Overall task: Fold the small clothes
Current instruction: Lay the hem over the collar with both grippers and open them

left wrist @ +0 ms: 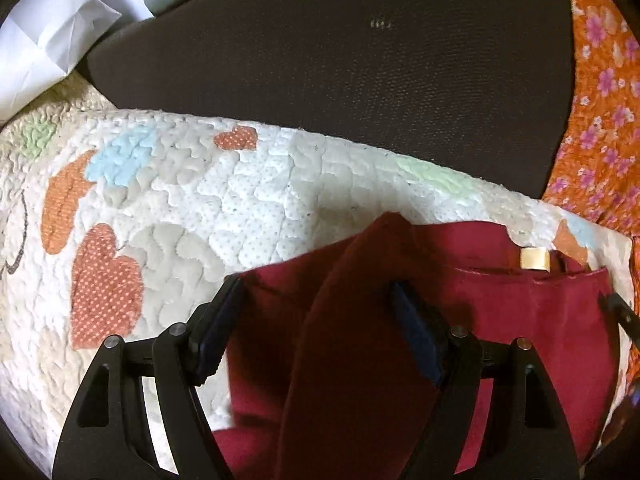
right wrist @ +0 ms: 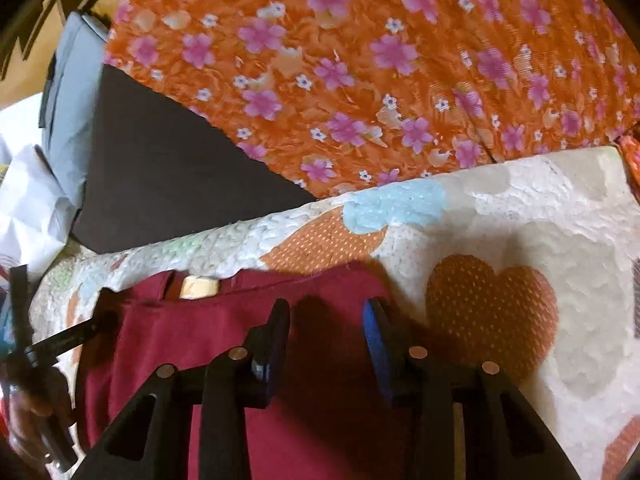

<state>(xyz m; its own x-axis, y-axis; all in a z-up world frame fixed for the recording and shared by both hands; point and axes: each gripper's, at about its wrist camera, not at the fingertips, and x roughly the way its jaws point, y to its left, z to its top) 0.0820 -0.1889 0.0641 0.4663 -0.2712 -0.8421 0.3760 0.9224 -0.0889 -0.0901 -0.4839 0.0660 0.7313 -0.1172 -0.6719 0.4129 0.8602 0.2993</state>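
1. Left wrist view: the maroon garment [left wrist: 500, 320] lies on the quilt [left wrist: 200, 208] in the lower right of the frame, a raised fold running between the fingers of the left gripper [left wrist: 316, 300], whose jaws stand apart.
2. The right gripper [right wrist: 326, 320] hangs spread over the cloth, bottom centre.
3. It looks soft, light and limp; a hem or corner seems the best hold.

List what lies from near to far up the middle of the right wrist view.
Right gripper with jaws open → maroon garment → quilt → orange floral cloth.
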